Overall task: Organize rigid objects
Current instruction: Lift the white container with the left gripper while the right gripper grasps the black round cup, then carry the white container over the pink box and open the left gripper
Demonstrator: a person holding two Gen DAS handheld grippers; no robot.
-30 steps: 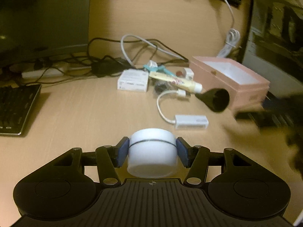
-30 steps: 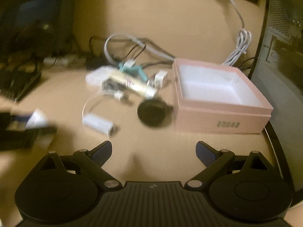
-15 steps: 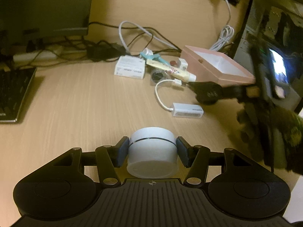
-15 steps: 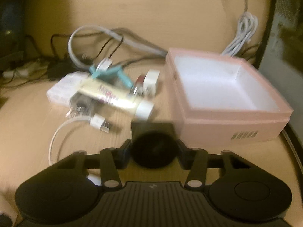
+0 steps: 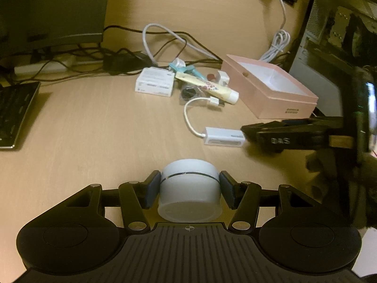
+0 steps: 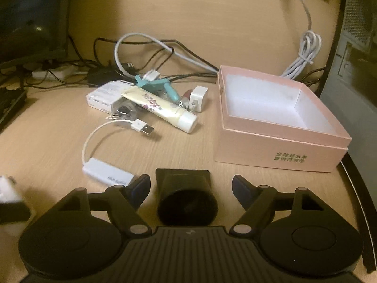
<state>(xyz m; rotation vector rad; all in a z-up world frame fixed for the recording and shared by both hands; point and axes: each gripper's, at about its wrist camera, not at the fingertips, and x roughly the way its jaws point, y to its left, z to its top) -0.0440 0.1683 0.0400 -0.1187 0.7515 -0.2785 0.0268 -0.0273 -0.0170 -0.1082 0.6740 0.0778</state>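
"DAS" on right claw (image 5: 280, 140)

A light wood-grain desk (image 5: 99, 127) runs back to a matching tan wooden back panel (image 5: 200, 7). Left of the panel stands a dark monitor (image 5: 51, 9); right of it, a black computer case (image 5: 339, 30). The light is warm and dim.

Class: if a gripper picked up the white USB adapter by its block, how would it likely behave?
The white USB adapter block looks rigid and probably light. Its thin cable is curled, so it would likely dangle and swing, and the plug might drag.
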